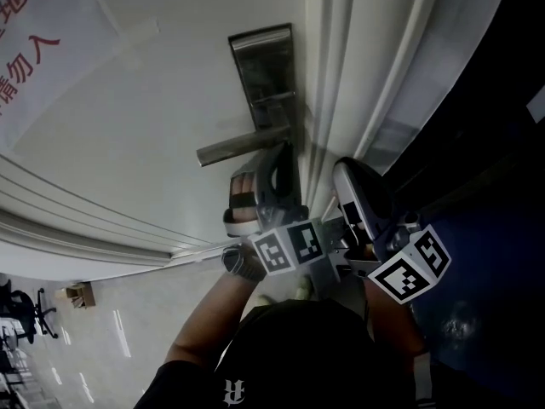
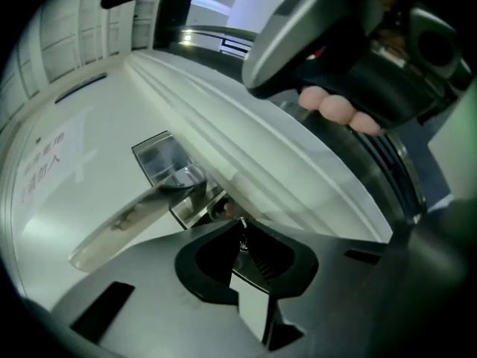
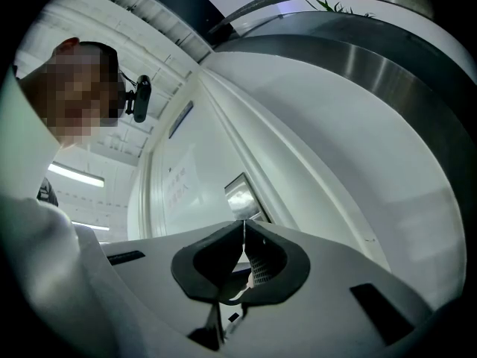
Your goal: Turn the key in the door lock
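The steel lock plate sits on the white door, with its lever handle sticking out to the left. My left gripper points at the plate's lower end, just under the lever. In the left gripper view its jaws are closed on a thin metal key right at the keyhole. My right gripper hangs beside the door frame, to the right of the lock. Its jaws are shut with nothing between them.
A paper notice with red characters is stuck on the door at the upper left. The ridged door frame runs just right of the lock. A hand grips the right gripper. An office chair stands on the floor at the lower left.
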The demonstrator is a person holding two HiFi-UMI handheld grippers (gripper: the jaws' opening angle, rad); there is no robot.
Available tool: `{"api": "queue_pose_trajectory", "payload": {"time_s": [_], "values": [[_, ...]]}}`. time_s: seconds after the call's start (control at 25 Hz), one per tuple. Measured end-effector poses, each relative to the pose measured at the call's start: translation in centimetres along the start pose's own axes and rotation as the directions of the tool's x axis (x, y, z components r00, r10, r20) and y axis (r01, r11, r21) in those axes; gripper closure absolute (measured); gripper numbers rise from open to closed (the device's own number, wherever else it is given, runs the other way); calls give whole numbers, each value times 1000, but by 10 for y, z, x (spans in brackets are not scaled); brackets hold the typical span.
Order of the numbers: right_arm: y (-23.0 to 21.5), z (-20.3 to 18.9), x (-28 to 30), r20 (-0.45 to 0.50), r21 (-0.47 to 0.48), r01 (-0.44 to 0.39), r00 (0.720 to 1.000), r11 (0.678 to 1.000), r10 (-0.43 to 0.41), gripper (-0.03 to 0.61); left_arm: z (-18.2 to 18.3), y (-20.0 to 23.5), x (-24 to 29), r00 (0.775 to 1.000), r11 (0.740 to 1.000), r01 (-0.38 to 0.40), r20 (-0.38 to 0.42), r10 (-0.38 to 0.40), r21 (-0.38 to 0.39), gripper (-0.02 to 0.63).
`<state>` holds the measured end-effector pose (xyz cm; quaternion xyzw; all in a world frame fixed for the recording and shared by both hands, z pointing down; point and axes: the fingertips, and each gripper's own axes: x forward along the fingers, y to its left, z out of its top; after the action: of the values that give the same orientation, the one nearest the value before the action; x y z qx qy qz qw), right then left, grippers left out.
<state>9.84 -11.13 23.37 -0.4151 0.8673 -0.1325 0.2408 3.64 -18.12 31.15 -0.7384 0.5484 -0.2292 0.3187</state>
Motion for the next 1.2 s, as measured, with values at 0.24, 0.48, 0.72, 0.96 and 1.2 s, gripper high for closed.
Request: {"api": "queue_pose_trajectory", "payload": {"time_s": [0.24,0.48,0.72,0.96,1.2], "values": [[-3,0,5,-9,-10,-8,1000,1000,8,563,0,-6,0,1000,958,3,-1,-3,287,591],[-5,0,9,-6,-12,0,1000,1000,0,563,-2,-10,0,999,915,40,15,-51,402,589],[-3,2,12,-5,-17,1,1000,1000,-1,563,0,-3,-19,995,956,41,71,-65,291,564],[2,5,13,4,-26,-5,1000,1000,5,563,-1,6,-41,989,994,85,111,-93,75,562],[9,6,11,9,-47,-22,1000,999,22,563,-14,12,-44,949,692,315,218,-228,-649,563]]}}
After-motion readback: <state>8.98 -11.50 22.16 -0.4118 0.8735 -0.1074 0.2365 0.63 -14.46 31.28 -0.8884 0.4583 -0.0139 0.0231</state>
